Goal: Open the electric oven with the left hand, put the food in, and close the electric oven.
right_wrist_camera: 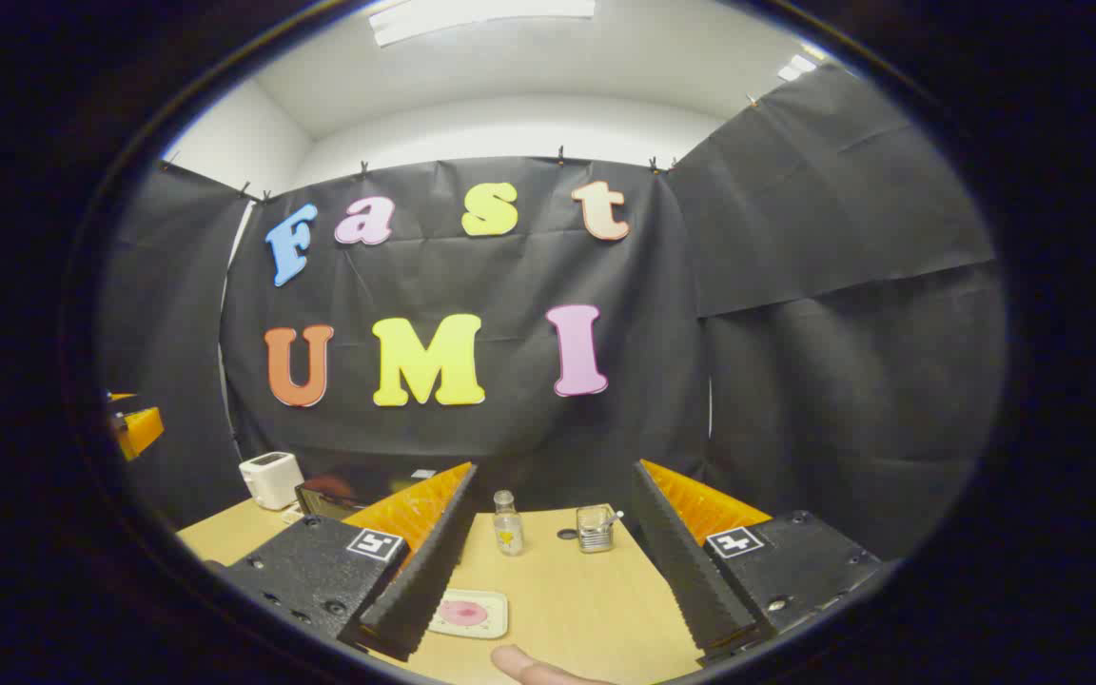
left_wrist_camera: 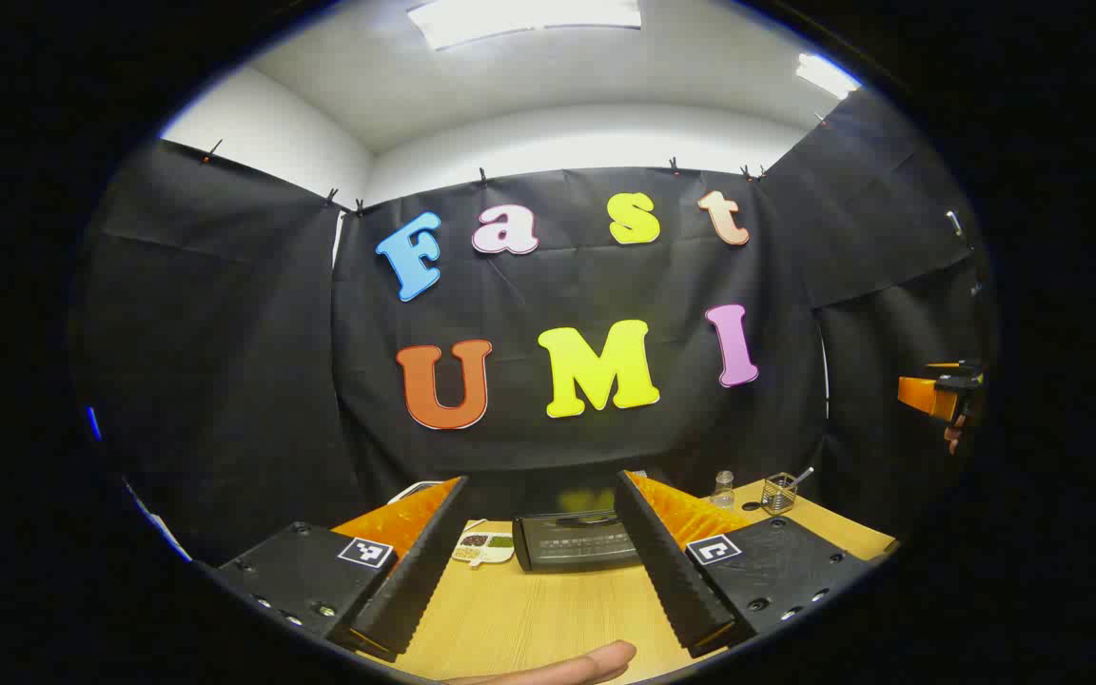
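Note:
The black electric oven (left_wrist_camera: 572, 540) stands on the wooden table (left_wrist_camera: 529, 618), door shut, straight ahead of my left gripper (left_wrist_camera: 540, 490), which is open and held above the near table edge. In the right gripper view the oven (right_wrist_camera: 324, 495) peeks out behind my left-side finger. A white square plate with a pink piece of food (right_wrist_camera: 467, 614) lies on the table below my right gripper (right_wrist_camera: 556, 476), which is open and holds nothing. The other gripper's orange body (left_wrist_camera: 933, 395) hangs at the far right of the left gripper view.
A white divided dish with brown and green food (left_wrist_camera: 483, 547) lies left of the oven. A small glass bottle (right_wrist_camera: 507, 523) and a mesh holder (right_wrist_camera: 594, 528) stand at the table's back. A white toaster (right_wrist_camera: 269, 479) sits at the far left. A person's fingertip (left_wrist_camera: 562, 664) shows low.

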`<state>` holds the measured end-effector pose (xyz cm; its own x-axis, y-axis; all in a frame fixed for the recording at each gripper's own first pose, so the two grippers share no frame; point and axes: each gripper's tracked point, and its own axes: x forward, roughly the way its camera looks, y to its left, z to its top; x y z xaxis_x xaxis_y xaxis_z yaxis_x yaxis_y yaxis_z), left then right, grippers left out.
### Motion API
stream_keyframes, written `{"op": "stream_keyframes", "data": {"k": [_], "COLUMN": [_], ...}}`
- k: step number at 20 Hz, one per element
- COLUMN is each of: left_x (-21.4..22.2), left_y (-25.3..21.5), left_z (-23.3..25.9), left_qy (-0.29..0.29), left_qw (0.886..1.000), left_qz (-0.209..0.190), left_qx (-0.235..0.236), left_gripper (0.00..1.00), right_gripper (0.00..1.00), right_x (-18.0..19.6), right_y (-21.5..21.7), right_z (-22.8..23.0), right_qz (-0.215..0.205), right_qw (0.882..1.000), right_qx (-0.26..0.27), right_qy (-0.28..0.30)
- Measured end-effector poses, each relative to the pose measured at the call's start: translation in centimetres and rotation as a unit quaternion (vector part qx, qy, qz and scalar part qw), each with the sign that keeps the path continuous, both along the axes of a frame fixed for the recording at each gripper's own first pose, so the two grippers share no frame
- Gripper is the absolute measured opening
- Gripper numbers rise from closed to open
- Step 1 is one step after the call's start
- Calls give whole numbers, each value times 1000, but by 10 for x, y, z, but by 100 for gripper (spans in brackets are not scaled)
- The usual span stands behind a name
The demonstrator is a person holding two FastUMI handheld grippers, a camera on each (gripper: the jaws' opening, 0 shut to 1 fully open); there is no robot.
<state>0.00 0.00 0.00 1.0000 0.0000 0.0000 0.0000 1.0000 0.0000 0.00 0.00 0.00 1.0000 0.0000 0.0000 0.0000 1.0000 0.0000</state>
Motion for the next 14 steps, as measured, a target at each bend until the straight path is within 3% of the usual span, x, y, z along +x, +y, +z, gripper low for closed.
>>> {"op": "stream_keyframes", "data": {"k": [8,14], "left_x": [13,41], "left_y": [5,8], "left_z": [-1,-21], "left_qy": [-3,16], "left_qw": [1000,1000], "left_qz": [-1,17], "left_qx": [-5,-1], "left_gripper": [96,96], "right_gripper": [96,96], "right_x": [-6,13], "right_y": [-4,-2], "right_z": [25,18], "right_qz": [-11,-2], "right_qw": [998,998], "right_qx": [-12,-9], "right_qy": [-57,-56]}}
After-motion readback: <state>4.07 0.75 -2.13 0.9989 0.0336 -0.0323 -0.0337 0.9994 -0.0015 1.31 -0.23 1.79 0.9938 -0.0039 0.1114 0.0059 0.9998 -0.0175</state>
